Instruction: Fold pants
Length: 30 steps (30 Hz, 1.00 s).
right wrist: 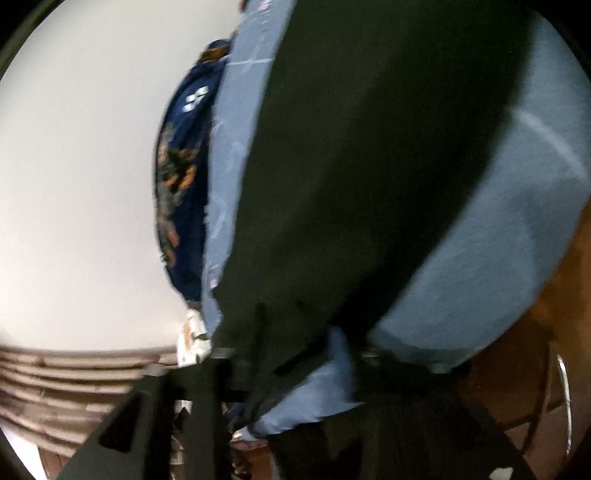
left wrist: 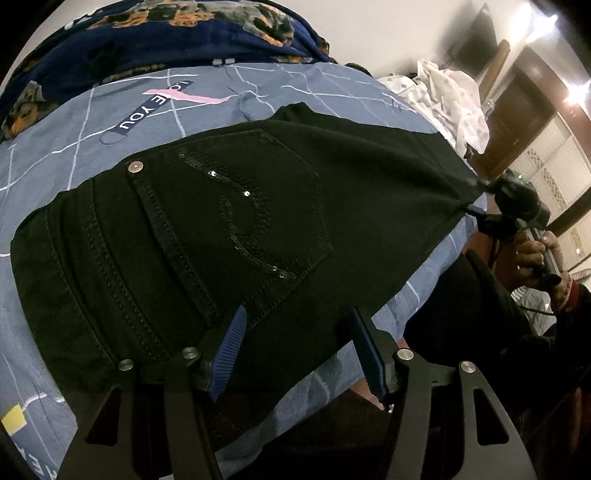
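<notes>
Black pants [left wrist: 229, 221] lie spread on a blue-grey checked bedsheet [left wrist: 55, 155], back side up, with a sequined rear pocket [left wrist: 243, 210] and a metal button [left wrist: 136, 167]. My left gripper [left wrist: 299, 332] is open just above the near edge of the pants, its blue-padded fingers [left wrist: 231, 350] apart. My right gripper [left wrist: 484, 206] shows at the right of the left wrist view, shut on the far end of the pants and pulling it taut. In the blurred right wrist view the black fabric [right wrist: 369, 147] fills the middle and runs down into that gripper [right wrist: 295, 354].
A dark blue blanket with a dog print [left wrist: 166, 33] lies at the head of the bed. White clothing [left wrist: 454, 96] is piled at the far right corner. A dark wooden door [left wrist: 524, 110] and wall stand beyond. The person's dark-clothed body [left wrist: 480, 314] is at the bed's edge.
</notes>
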Tool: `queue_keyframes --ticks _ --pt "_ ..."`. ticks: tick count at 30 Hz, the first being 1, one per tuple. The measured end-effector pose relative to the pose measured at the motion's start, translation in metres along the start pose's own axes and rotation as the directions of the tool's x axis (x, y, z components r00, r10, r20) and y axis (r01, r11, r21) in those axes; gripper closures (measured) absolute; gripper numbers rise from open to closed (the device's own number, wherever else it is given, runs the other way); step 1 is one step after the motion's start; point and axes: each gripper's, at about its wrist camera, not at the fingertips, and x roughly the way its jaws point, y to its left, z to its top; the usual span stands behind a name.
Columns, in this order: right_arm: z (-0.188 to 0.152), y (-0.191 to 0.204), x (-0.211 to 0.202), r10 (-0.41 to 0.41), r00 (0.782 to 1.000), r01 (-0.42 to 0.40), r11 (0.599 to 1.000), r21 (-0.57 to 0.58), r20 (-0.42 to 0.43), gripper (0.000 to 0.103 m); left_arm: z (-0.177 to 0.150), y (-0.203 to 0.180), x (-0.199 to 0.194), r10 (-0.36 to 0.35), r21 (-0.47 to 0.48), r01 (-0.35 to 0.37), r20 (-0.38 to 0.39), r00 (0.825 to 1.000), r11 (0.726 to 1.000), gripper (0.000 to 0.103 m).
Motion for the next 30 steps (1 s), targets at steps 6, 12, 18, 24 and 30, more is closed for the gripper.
queue_keyframes --ticks 6,12,18,24,30 --pt "-0.016 0.018 0.032 -0.018 0.997 0.013 0.997 -0.074 -0.071 0.092 -0.002 -0.001 -0.001 0.003 0.006 -0.003 0.012 1.000 1.000 0.044" --pt "-0.026 0.008 0.034 -0.068 0.992 0.061 0.996 -0.072 -0.106 0.099 -0.006 0.001 -0.009 -0.014 0.024 0.014 0.001 1.000 1.000 0.044" --pt "-0.026 0.002 0.038 -0.066 0.990 0.062 0.997 -0.035 -0.127 0.100 -0.012 0.012 -0.021 0.034 0.030 -0.034 0.000 0.999 0.999 0.044" --pt "-0.022 -0.006 0.042 -0.003 0.989 0.008 0.999 0.035 -0.146 0.091 -0.017 0.034 -0.043 0.015 -0.095 -0.008 0.077 0.997 0.995 0.044" --pt "-0.031 0.024 0.053 -0.021 0.988 0.007 0.996 -0.093 -0.150 0.070 -0.035 0.075 -0.079 0.007 -0.332 0.066 0.214 0.977 0.941 0.044"
